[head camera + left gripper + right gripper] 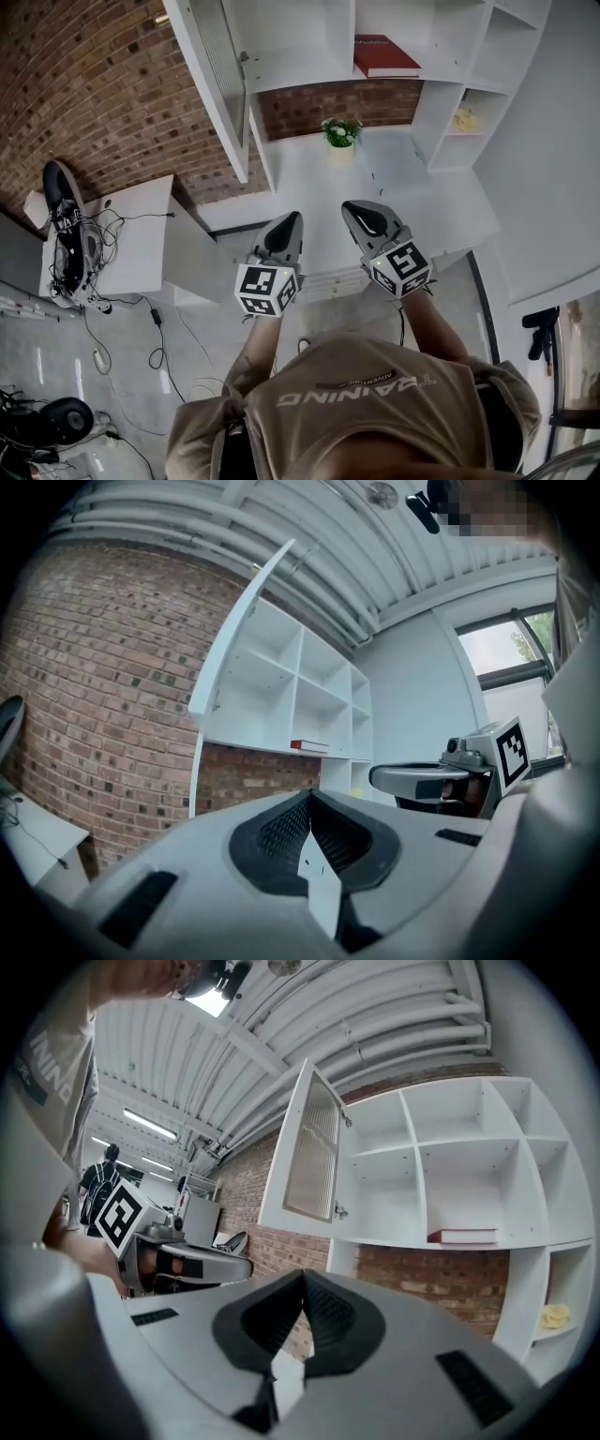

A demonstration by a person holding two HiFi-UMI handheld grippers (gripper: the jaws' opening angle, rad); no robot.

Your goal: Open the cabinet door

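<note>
Hanging wide open, the cabinet door (217, 75) stands out edge-on from the left side of the white cabinet (342, 28) on the brick wall (103, 94). A red book (384, 56) lies flat in one middle compartment. A small yellow object (465, 120) sits in a lower right-hand compartment, too small to identify. A potted plant (340, 136) stands on the white surface (403, 169) beneath the shelves. The left hand-held gripper (295, 216) and right hand-held gripper (349, 206) are held side by side, well short of the door, each with its jaws together on nothing. From the head view the cabinet's top is cut off.
</note>
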